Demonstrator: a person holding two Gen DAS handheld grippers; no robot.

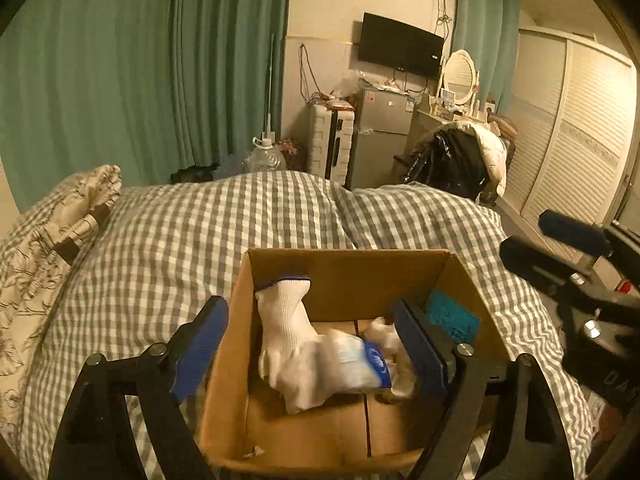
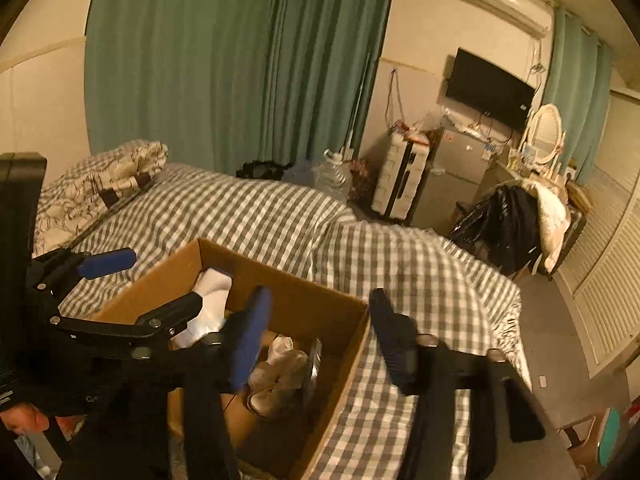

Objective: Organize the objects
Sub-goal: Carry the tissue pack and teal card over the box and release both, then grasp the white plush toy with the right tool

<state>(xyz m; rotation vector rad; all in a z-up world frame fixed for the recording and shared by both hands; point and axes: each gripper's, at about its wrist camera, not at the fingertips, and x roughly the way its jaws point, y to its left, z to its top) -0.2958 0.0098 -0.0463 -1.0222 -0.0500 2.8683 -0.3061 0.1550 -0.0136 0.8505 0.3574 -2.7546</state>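
Note:
An open cardboard box [image 1: 348, 268] sits on the checked bed cover; it also shows in the right wrist view [image 2: 304, 304]. Inside lie a white knit glove [image 1: 288, 320], a clear packet with a blue label [image 1: 360, 360], a teal cloth [image 1: 452, 316] and a grey crumpled item [image 2: 280, 376]. My left gripper [image 1: 316, 344] is open, its fingers straddling the box's left half, with nothing gripped. My right gripper [image 2: 320, 336] is open and empty above the box's right wall. It shows at the right edge of the left wrist view [image 1: 560, 248].
The bed with grey checked cover [image 1: 180, 240] fills the foreground, a patterned pillow [image 1: 48, 240] at its left. Green curtains, a white suitcase [image 1: 330, 140], a small fridge [image 1: 380, 140], a chair with jackets [image 1: 460, 160] and a wardrobe [image 1: 572, 140] stand beyond.

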